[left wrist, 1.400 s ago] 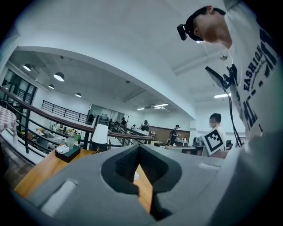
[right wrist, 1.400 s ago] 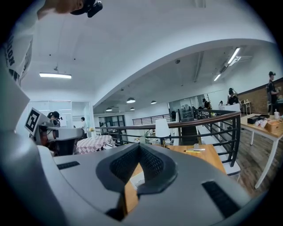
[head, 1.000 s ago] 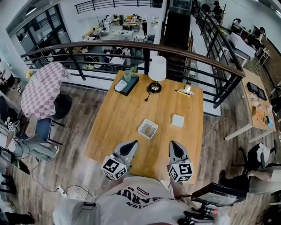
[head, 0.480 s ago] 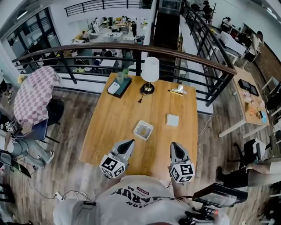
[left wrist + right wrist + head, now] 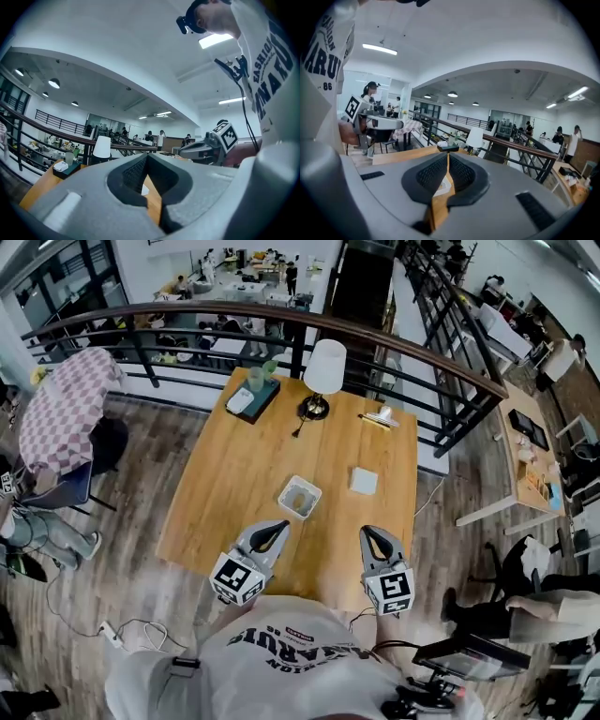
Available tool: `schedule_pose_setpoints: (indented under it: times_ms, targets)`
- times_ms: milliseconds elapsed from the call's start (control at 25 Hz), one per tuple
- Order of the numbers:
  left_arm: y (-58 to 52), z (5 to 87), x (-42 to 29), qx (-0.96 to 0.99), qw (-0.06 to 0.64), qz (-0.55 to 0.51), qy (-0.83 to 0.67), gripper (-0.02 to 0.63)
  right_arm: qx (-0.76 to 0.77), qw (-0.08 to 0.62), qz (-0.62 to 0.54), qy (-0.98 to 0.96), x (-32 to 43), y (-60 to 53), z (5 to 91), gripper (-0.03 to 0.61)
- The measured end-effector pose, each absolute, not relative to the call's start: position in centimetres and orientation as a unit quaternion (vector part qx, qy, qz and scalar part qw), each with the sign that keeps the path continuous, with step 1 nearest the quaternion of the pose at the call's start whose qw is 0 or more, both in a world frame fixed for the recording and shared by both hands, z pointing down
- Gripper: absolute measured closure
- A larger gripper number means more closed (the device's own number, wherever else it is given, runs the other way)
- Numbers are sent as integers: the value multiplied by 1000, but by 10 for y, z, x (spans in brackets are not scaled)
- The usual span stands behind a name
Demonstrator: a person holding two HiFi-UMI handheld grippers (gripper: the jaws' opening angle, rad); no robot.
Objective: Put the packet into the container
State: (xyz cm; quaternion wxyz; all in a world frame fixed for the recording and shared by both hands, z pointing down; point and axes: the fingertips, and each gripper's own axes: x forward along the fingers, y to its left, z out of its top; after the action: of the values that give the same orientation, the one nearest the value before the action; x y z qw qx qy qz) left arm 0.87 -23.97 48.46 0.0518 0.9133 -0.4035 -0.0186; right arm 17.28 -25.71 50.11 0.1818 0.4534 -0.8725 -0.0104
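Observation:
A white square container [image 5: 300, 497] stands near the middle of the wooden table [image 5: 234, 484], with something tan lying in it. To its right, a flat white square packet [image 5: 364, 481] lies on the wood. My left gripper [image 5: 273, 531] hovers over the table's near edge, shut and empty, short of the container. My right gripper [image 5: 371, 537] hangs level with it, also shut and empty, nearer than the packet. In the left gripper view the jaws [image 5: 146, 157] meet at their tips. The right gripper view shows the same [image 5: 447, 154].
A white lamp [image 5: 325, 371] stands at the table's far edge. A dark tray [image 5: 251, 397] with a cup sits at the far left corner, and small items [image 5: 380, 418] lie at the far right. A black railing [image 5: 441, 381] runs behind. A checked-cloth table [image 5: 61, 418] stands left.
The head view has shifted, so the table and its things lie a little differently in the picture. Both grippers stay shut over the near edge; the right one's marker cube has rolled slightly.

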Motion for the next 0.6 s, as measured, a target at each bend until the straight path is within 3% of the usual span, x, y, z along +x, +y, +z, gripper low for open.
schedule_pose_setpoints:
  times_ms: [280,600]
  targets:
    - [-234,490,-5,905,69,-19,-420,615,355,300,-21,-885,182,-276,519,564]
    - [-228,499,-27,889,83,-12,-449,615,230,450,-39,-862,208,-315,532,348]
